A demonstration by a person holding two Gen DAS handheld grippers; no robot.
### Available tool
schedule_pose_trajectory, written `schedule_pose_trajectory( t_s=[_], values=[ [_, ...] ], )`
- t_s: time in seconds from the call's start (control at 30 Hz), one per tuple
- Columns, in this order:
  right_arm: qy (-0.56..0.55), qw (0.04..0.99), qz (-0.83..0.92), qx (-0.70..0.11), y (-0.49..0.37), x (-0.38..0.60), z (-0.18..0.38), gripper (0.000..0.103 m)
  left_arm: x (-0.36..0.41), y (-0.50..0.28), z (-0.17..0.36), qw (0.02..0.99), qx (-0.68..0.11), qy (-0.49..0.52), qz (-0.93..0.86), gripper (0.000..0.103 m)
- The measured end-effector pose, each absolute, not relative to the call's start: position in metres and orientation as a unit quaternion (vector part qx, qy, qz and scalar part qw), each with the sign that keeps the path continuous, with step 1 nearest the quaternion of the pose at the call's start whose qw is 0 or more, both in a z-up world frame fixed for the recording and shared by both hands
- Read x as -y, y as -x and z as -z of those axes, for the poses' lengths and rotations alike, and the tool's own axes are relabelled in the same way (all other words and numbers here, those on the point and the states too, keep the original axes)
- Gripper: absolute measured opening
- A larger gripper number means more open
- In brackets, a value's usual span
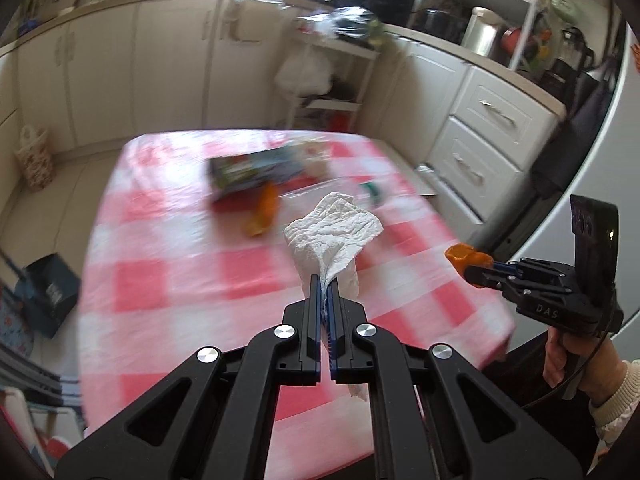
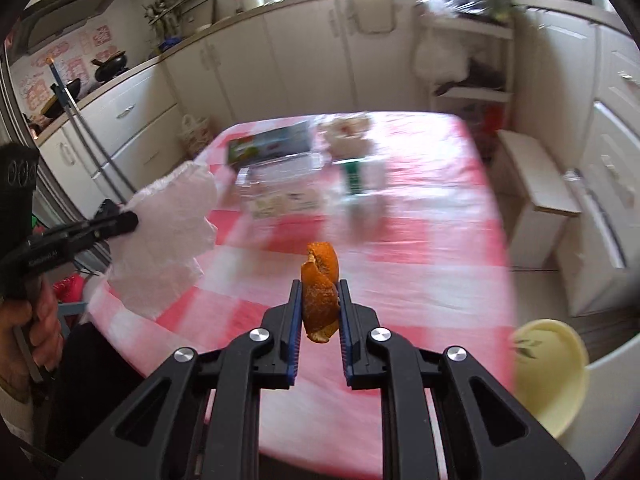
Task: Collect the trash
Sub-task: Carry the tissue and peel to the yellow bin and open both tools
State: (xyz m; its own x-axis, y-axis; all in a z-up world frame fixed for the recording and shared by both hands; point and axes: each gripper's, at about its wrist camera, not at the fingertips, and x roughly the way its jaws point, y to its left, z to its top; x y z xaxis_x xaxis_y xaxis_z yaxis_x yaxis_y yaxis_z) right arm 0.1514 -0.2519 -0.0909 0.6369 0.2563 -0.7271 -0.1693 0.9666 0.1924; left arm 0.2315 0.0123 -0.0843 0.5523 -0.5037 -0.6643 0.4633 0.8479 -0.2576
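Orange peel (image 2: 319, 295) sits clamped in the right gripper (image 2: 320, 300) above the checked table (image 2: 420, 248), the left gripper (image 1: 328, 292) pinching a crumpled paper towel (image 1: 334, 226), whose thin grip could probably slip and drop it if swung.

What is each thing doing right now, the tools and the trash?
Left tool: shut on the paper towel, lifted off the table.
Right tool: shut on the orange peel, held in the air.
Second peel: lying on the tablecloth.
Box: lying flat.
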Motion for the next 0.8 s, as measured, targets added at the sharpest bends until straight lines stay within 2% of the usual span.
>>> schedule_pose_trajectory(
  t_s=[0.13,0.53,0.8],
  values=[
    [-0.047,0.908,-0.081,-0.407,-0.135,0.288,0.091,0.017,0.037,-0.226,0.075,0.872,-0.38,0.016,0.308,0.004],
    [-0.151,0.905,0.029,-0.397,-0.104,0.395,0.113,0.018,0.192,-0.211,0.069,0.842,-0.381,-0.014,0.382,0.004],
    [-0.207,0.902,0.085,-0.368,-0.087,0.437,0.117,0.018,0.259,-0.196,0.073,0.832,-0.378,-0.045,0.403,0.004]
  ],
)
